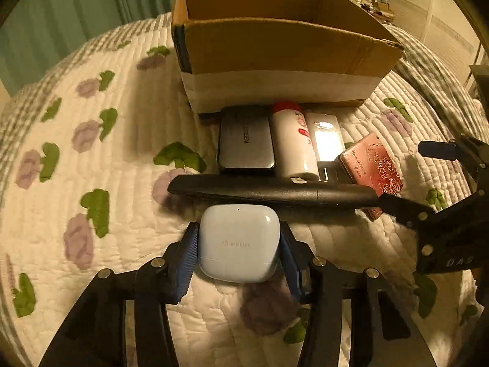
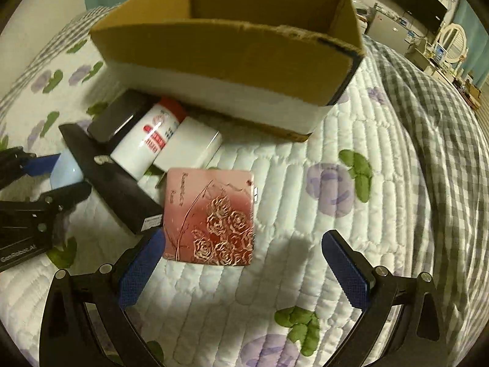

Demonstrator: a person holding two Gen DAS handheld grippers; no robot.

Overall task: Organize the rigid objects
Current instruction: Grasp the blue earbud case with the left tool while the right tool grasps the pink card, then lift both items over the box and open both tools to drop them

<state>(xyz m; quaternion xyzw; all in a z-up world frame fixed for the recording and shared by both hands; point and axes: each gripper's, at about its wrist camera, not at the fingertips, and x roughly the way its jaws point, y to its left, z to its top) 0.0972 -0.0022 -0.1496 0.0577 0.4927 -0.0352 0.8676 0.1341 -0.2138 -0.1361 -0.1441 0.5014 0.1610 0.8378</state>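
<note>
My left gripper [image 1: 238, 244] is shut on a pale blue earbud case [image 1: 239, 241], held just above the quilt; the case also shows in the right wrist view [image 2: 65, 173]. My right gripper [image 2: 243, 260] is open and empty, its fingers either side of the near edge of a pink rose-patterned tin [image 2: 211, 217], also seen in the left wrist view [image 1: 371, 166]. An open cardboard box [image 1: 275, 46] stands behind. In front of it lie a grey flat case [image 1: 246, 143], a white bottle with a red cap [image 1: 293, 143], a white box [image 1: 327, 137] and a long black box [image 1: 269, 189].
Everything rests on a white quilted bedspread with purple flowers [image 2: 305, 159]. A grey checked blanket [image 2: 428, 107] lies to the right. Green curtains [image 1: 61, 9] hang behind the bed, and furniture with a mirror [image 2: 452, 42] stands far right.
</note>
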